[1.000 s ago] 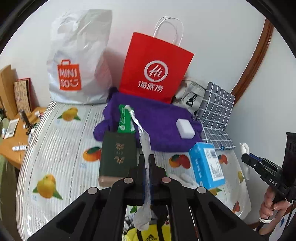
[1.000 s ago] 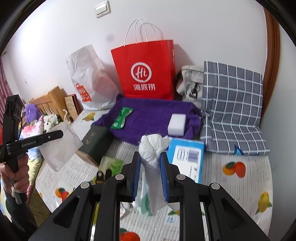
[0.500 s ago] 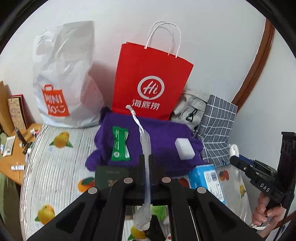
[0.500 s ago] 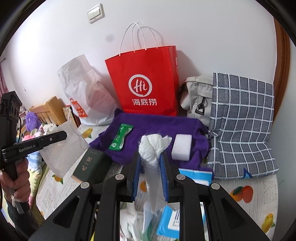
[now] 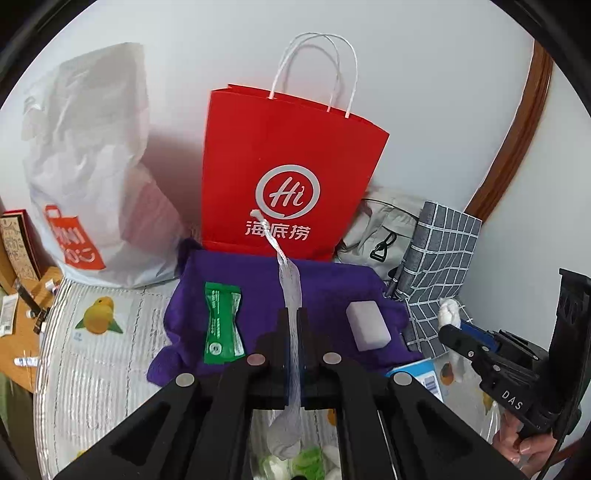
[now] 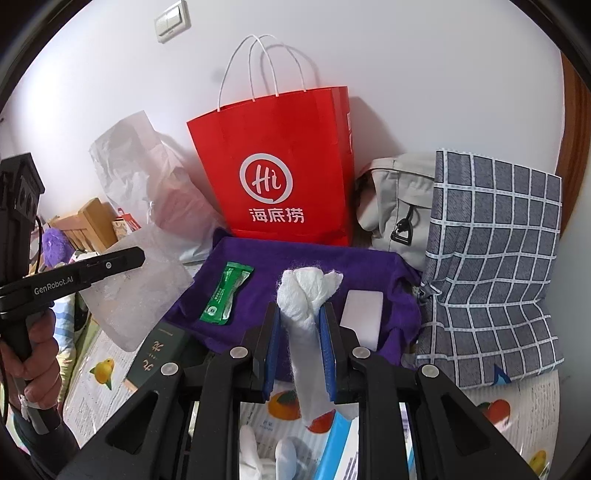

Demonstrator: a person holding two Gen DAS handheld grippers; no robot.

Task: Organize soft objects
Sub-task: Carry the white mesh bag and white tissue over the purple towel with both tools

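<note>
Jaws pinch a thin plastic bag and bunched cloth.

one red bag, one green packet

White wall – light switch, wooden trim.

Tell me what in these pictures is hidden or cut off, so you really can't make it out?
- Inside of the red paper bag: both views show only its outside.
- Contents of the white plastic bag: left view, cloudy plastic hides them.
- Lower end of the white cloth: right view, gripper frame covers it.
- Blue box: left view, mostly behind the gripper.
- Clutter on the wooden table: left view, too small.
</note>
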